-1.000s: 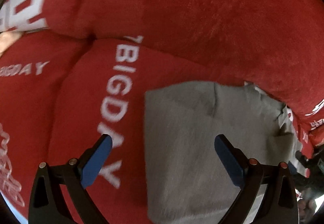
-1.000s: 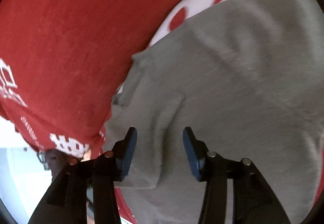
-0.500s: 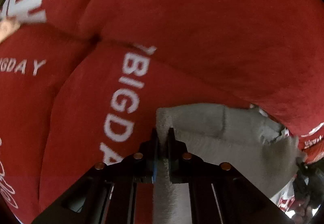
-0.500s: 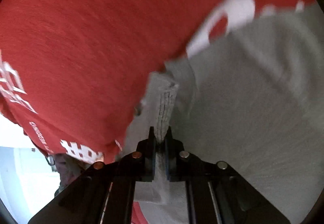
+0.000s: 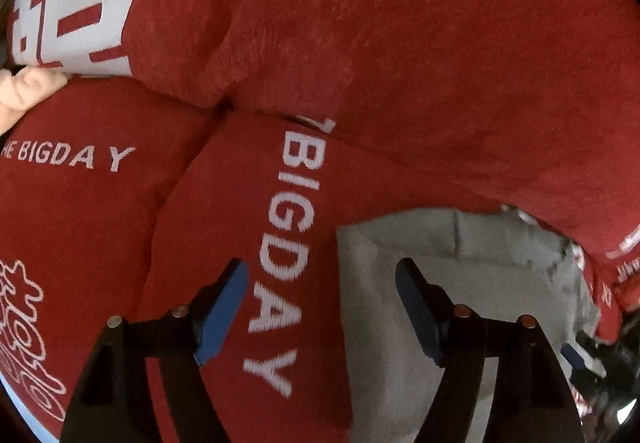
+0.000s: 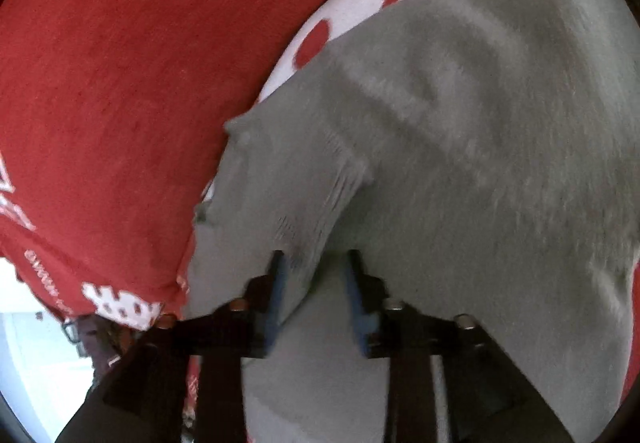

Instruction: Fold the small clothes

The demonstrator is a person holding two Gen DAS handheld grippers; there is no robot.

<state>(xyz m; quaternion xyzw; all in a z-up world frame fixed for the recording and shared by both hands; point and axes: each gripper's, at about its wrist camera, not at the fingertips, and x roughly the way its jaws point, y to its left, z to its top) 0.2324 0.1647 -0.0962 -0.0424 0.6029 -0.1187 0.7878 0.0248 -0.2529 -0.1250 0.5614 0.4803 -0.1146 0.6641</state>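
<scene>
Your left claw (image 5: 320,307) is spreading, and nothing sits pinched in it: the near edge of the grey garment (image 5: 472,291) runs between the blue pads in the lower middle of the left view, but neither pad presses on it. Your right claw (image 6: 314,283) is also spreading, with a raised ridge of the same grey cloth (image 6: 460,123) standing loose between its pads at the lower centre of the right view, not visibly squeezed.

By the look of it, a fold is partly laid: in the left view the garment shows a doubled-over band along its upper edge and a fairly square left side. It still looks rumpled around the ridge under your right claw, so flattening and probably another fold remain. That is a judgement, since most of the piece runs out of frame.

The garment lies on a red plush blanket (image 5: 400,63) with white lettering and motifs. A pale surface (image 6: 36,355) shows at the lower left of the right view; the room is otherwise hidden.
</scene>
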